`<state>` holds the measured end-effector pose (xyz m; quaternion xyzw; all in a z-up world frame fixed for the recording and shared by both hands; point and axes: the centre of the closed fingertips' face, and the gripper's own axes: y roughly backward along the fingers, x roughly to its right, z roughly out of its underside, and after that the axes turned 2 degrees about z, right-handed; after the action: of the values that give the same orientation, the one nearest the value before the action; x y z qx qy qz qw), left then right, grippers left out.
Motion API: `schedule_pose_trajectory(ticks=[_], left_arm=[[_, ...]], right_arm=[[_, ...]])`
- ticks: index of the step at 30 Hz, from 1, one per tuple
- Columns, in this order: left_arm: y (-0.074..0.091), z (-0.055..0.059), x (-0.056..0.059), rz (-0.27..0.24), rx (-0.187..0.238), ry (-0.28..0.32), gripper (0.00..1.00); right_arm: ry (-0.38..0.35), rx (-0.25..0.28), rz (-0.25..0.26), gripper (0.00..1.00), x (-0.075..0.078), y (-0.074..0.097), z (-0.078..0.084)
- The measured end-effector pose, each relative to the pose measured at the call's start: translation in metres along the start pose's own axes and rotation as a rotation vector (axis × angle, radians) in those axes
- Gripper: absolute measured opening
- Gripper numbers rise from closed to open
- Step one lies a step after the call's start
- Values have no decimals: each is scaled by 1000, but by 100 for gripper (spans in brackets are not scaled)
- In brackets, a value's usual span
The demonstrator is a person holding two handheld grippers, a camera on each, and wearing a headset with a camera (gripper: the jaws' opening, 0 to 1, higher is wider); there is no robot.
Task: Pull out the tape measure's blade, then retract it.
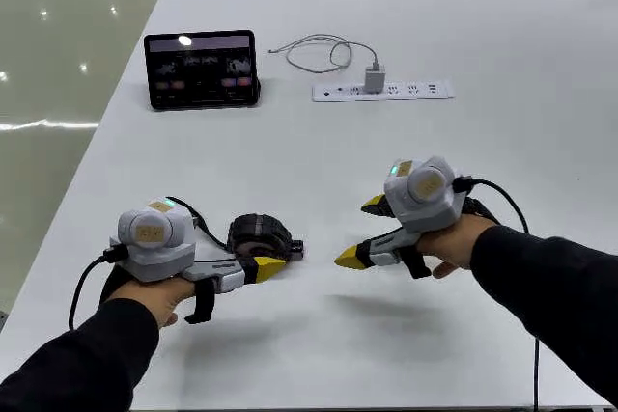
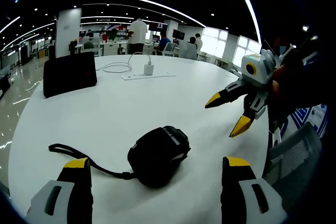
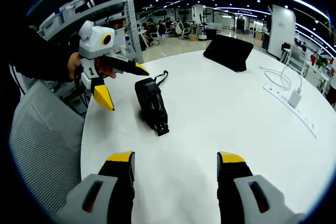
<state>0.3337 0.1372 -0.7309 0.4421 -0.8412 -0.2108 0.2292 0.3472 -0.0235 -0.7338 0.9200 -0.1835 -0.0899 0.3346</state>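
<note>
The tape measure (image 2: 157, 156) lies on the desk (image 1: 386, 142) just ahead of the left hand-held gripper (image 3: 123, 85), in line with the gap of its wide jaws, with its blade end pointing toward the farther right hand-held gripper (image 1: 359, 231), also wide and empty.

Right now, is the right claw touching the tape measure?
Apart. In the right gripper view, bare table lies between the open right claw and the tape measure; the head view shows the same gap.
</note>
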Motion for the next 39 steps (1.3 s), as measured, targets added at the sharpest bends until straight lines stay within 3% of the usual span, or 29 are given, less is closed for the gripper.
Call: schedule_pose_trajectory(ticks=[6, 11, 16, 19, 26, 31, 39], left_arm=[[15, 6, 3, 24, -17, -44, 100], [29, -2, 3, 38, 30, -21, 100], [37, 2, 2, 38, 1, -39, 100], [43, 4, 1, 48, 19, -41, 100], [52, 10, -3, 35, 13, -63, 100], [61, 9, -9, 13, 19, -65, 100], [72, 23, -9, 23, 0, -57, 100]], right_arm=[[-5, 6, 43, 63, 1, 24, 21], [-23, 9, 74, 68, 4, 43, 37], [-72, 16, 116, 70, 12, 61, 52], [-83, 17, 137, 74, 16, 73, 61], [-104, 18, 196, 82, 23, 105, 81], [-167, 39, 225, 90, 26, 124, 95], [-187, 26, 259, 100, 30, 152, 123]])
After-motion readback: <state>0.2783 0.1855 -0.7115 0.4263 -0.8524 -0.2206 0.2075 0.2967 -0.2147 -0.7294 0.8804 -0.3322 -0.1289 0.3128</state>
